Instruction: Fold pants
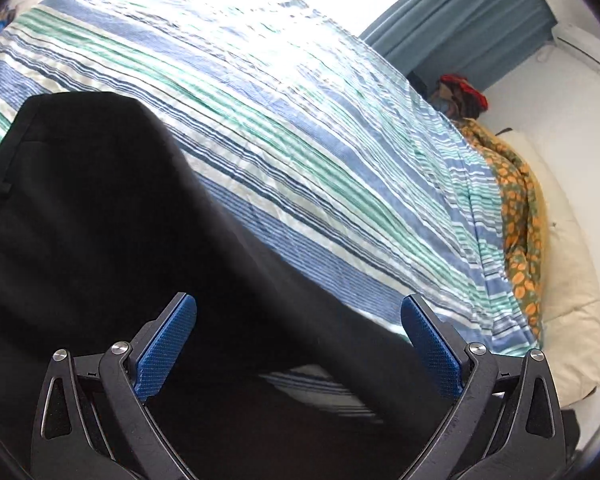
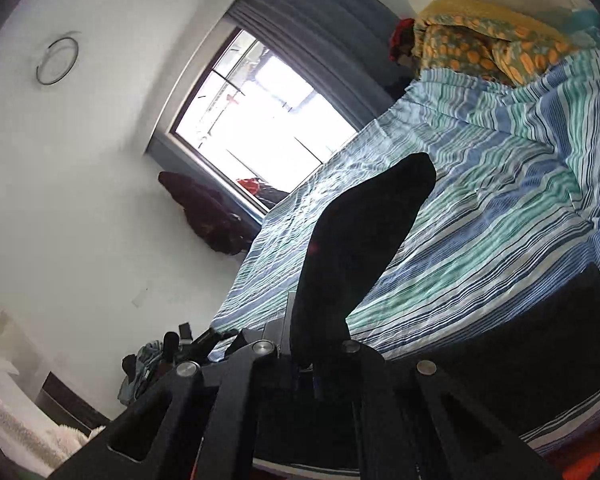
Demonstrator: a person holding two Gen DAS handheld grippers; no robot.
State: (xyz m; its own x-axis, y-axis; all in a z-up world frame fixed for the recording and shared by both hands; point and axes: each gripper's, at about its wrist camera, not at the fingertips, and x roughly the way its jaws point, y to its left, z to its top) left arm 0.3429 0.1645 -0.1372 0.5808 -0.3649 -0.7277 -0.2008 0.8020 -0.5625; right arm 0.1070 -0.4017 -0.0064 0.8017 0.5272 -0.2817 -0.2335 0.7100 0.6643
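Note:
Black pants [image 1: 100, 220] lie on a striped bedspread [image 1: 300, 140], filling the lower left of the left wrist view. My left gripper [image 1: 298, 320] is open, its blue pads [image 1: 168, 344] spread wide just above the black cloth, holding nothing. In the right wrist view my right gripper [image 2: 312, 360] is shut on a part of the black pants [image 2: 360, 240], which sticks up from between the jaws above the striped bedspread [image 2: 480, 200]. More black cloth [image 2: 540, 360] lies at the lower right.
An orange patterned blanket [image 1: 520, 220] and a cream pillow [image 1: 572, 280] lie along the bed's far side. A window [image 2: 260, 112] with blue curtains [image 2: 320, 32] is beyond the bed. Dark clothing [image 2: 208, 216] hangs on the wall, and clutter [image 2: 160, 360] sits by the bed.

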